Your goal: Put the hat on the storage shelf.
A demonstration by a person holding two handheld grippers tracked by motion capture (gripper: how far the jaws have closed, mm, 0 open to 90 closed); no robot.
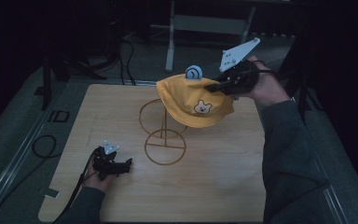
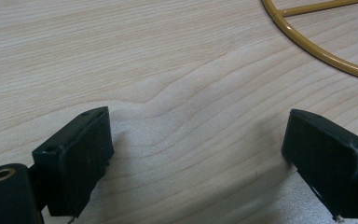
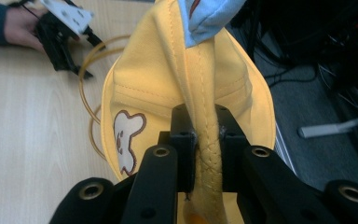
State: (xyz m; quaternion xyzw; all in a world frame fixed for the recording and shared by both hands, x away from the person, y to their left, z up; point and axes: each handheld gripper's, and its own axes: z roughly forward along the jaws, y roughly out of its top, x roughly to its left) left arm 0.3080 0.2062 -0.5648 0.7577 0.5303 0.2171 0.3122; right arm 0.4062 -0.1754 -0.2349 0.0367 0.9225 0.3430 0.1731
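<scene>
Clamped tight in the right gripper [image 3: 204, 140]: a fold of the brim of a small yellow cotton sun hat [image 1: 193, 100] with a bear face patch and a blue ear on its crown, held at about two o'clock on the pale wooden table [image 1: 121, 112], draped at the top ring of a gold wire hat stand [image 1: 163, 135]. In the right gripper view, yellow stitched cloth pinched between the black jaws, pads pressing from both sides. At seven o'clock, resting low on the table, the left gripper [image 2: 200, 154], jaws wide apart and holding nothing, the stand's round base just off at one o'clock from it. Probably mid-carry, either settling the hat on the stand or lifting it away; cannot tell which. Called for next: a steady hold on the brim, and no snagging on the wire.
</scene>
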